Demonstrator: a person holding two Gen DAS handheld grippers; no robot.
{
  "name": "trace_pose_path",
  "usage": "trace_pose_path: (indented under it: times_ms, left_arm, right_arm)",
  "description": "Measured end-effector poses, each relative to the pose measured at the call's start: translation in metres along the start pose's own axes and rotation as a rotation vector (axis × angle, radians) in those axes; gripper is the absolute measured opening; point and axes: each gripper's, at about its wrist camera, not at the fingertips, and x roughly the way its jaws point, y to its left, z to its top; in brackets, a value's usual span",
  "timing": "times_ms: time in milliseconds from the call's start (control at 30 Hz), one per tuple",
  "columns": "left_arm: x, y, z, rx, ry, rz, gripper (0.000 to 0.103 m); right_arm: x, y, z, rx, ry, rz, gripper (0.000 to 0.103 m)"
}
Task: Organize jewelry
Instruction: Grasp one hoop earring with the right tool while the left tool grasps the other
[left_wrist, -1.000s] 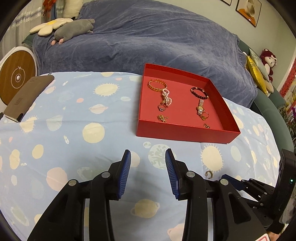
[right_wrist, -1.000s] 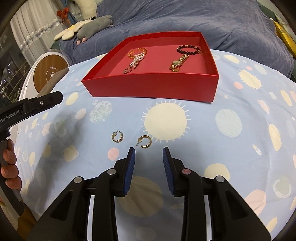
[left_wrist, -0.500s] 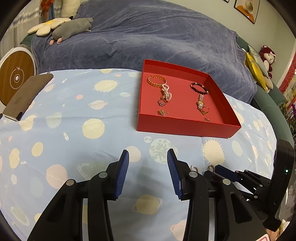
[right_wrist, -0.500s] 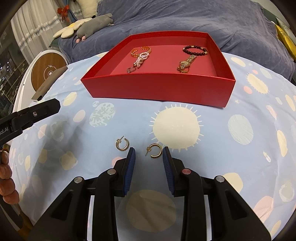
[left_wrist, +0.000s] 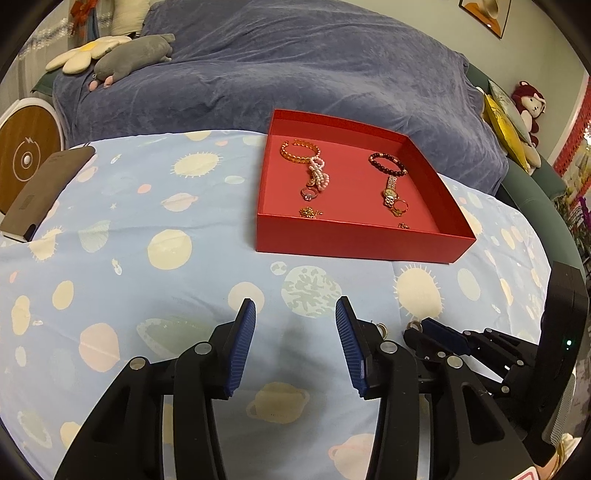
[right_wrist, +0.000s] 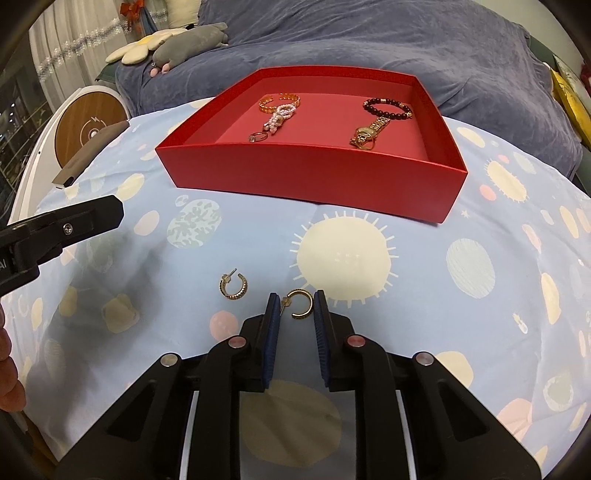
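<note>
Your right gripper (right_wrist: 295, 306) jaws have just been closing around the earring (right_wrist: 300, 304), not clamped yet; left gripper (left_wrist: 295, 314) released.

Home bedroom. A bed with a blue-grey velvet cover (left_wrist: 295, 74) filled the upper frame, plush toys (left_wrist: 122, 61) at upper left, a red-haired doll (left_wrist: 528, 103) and framed picture (left_wrist: 484, 14) at upper right, lace curtain (right_wrist: 74, 40) at far left.
</note>
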Motion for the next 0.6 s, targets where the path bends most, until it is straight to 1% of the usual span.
trace_pose_path:
  times_ms: [300, 367, 433, 600]
  left_arm:
    - [0.013, -0.022, -0.007, 0.048, 0.029, -0.027, 0.043]
    - [0.017, -0.028, -0.009, 0.062, 0.038, -0.031, 0.045]
    - [0.020, -0.034, -0.011, 0.077, 0.041, -0.035, 0.050]
    - [0.031, -0.049, -0.017, 0.113, 0.058, -0.039, 0.050]
  right_arm:
    - [-0.013, -0.015, -0.002, 0.033, -0.012, 0.007, 0.018]
    - [-0.015, -0.019, -0.002, 0.039, -0.016, 0.005, 0.018]
    - [-0.016, -0.022, -0.003, 0.043, -0.016, 0.004, 0.018]
    - [-0.019, -0.031, -0.007, 0.054, -0.009, 0.000, 0.018]
